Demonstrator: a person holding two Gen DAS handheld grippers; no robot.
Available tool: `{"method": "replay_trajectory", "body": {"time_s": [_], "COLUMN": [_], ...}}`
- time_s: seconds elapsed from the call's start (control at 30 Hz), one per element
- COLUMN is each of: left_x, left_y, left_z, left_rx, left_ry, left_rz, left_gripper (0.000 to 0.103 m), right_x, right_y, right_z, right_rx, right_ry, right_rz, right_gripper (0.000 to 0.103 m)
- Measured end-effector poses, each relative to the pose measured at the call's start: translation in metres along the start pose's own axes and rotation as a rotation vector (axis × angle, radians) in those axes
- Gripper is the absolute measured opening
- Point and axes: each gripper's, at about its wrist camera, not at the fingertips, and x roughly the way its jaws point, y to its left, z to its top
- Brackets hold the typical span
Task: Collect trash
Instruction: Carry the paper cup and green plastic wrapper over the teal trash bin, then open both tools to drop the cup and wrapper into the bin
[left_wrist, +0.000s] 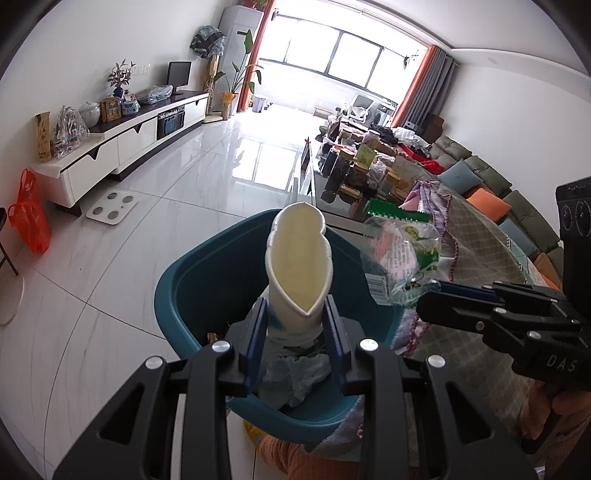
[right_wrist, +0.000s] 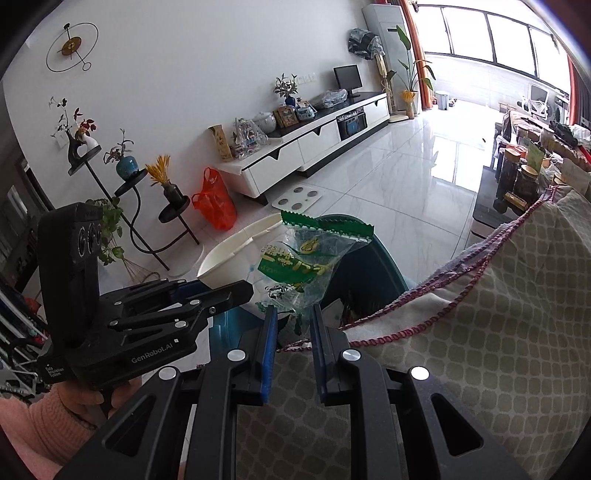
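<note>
My left gripper (left_wrist: 295, 314) is shut on a squashed white paper cup (left_wrist: 299, 258), held mouth-up over a teal waste bin (left_wrist: 207, 273) that holds crumpled tissue (left_wrist: 299, 376). My right gripper (right_wrist: 293, 317) is shut on a clear plastic wrapper with green print (right_wrist: 303, 258), held beside the bin's rim (right_wrist: 376, 254). The wrapper (left_wrist: 402, 251) and right gripper (left_wrist: 428, 295) also show at the right of the left wrist view. The cup (right_wrist: 236, 254) and left gripper (right_wrist: 236, 288) show at the left of the right wrist view.
A table with a patterned cloth (right_wrist: 480, 332) lies under the right gripper. A cluttered coffee table (left_wrist: 362, 166) and sofa (left_wrist: 480, 184) stand to the right. A white TV cabinet (left_wrist: 122, 136), an orange bag (left_wrist: 29, 214) and a floor scale (left_wrist: 112, 206) lie left.
</note>
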Motion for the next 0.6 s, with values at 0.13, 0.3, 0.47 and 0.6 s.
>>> {"method": "replay_trajectory", "body": {"time_s": [0.13, 0.3, 0.47, 0.6], "left_x": [0.005, 0.01, 0.014, 0.017], "left_y": [0.0, 0.001, 0.002, 0.003], "left_z": [-0.002, -0.003, -0.003, -0.004], "left_rx": [-0.004, -0.01, -0.012, -0.016], "left_ry": [0.011, 0.022, 0.029, 0.033], "left_rz": [0.003, 0.009, 0.014, 0.015], "left_gripper": [0.031, 0.031, 0.031, 0.031], "right_x": [0.003, 0.008, 0.012, 0.015], "right_y": [-0.001, -0.003, -0.002, -0.002], "right_z": [0.001, 0.003, 0.005, 0.007], "right_rx": [-0.001, 0.008, 0.009, 0.012], "right_ry": [0.014, 0.033, 0.044, 0.051], "right_rz": [-0.001, 0.0, 0.0, -0.003], "right_gripper": [0.018, 0.018, 0.018, 0.018]}}
